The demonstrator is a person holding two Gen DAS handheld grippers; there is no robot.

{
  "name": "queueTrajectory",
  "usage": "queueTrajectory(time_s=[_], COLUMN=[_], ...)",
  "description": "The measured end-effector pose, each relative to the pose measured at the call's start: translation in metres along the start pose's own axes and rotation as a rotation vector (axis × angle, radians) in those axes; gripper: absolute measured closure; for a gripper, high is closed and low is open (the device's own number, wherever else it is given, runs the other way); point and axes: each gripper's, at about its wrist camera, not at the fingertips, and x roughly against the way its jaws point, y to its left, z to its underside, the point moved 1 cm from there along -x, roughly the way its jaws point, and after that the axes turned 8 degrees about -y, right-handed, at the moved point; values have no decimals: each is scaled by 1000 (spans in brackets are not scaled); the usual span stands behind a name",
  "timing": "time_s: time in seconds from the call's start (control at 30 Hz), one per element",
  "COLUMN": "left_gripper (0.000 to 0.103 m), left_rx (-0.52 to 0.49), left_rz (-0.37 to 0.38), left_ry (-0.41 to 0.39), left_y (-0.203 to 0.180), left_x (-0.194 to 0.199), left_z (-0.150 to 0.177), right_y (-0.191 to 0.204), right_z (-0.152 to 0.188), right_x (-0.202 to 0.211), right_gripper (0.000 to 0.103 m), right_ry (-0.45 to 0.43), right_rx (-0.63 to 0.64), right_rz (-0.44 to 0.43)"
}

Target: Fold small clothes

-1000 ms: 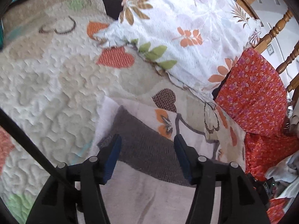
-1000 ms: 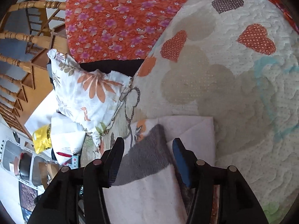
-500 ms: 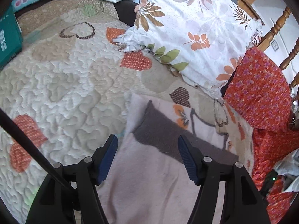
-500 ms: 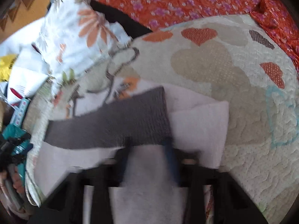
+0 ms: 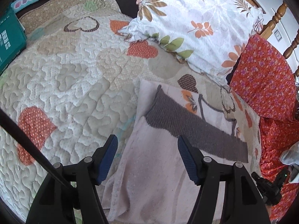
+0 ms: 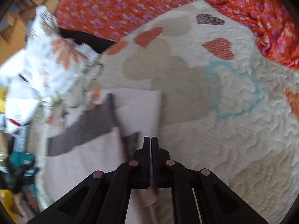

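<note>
Left wrist view, item one: your left gripper (image 5: 147,155) hangs with its blue-padded fingers (image 5: 107,157) spread wide and holding nothing, poised over the pale garment (image 5: 149,177) that lies flat on the heart-patterned quilt (image 5: 74,74); this view alone shows the garment's grey ribbed band (image 5: 188,125) sharply, running as a long strip from the upper left down to the lower right, toward the orange floral cloth (image 5: 265,82); it alone also shows the leaf-print pillow (image 5: 196,18) in focus, the teal box (image 5: 9,37) at the left edge and the wooden chair spindles (image 5: 280,15) at the upper right. Right wrist view, item two: motion blur softens its left half, so the pillow and the clutter there cannot be read; only here can you see your right gripper (image 6: 150,141), its black fingers pressed together with barely a slit between them at the garment's right-hand edge; whether cloth is pinched between the tips cannot be told from this frame; only here, too, does a folded pale panel (image 6: 138,108) show lying over the grey band, and a blue heart outline (image 6: 233,89) on bare quilt to the right. The garment's long axis runs away from both cameras, the grey band crossing it slantwise at the far end.
</note>
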Motion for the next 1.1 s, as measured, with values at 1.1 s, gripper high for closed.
queueTrajectory(time_s=[1.1], left_gripper=[37], left_rx=[-21], left_rz=[2], left_ry=[33], left_y=[-2], left_x=[7], left_z=[16], right_y=[29], right_z=[24], right_x=[-20], right_gripper=[74], right_ry=[31], right_rx=[151], right_rz=[0])
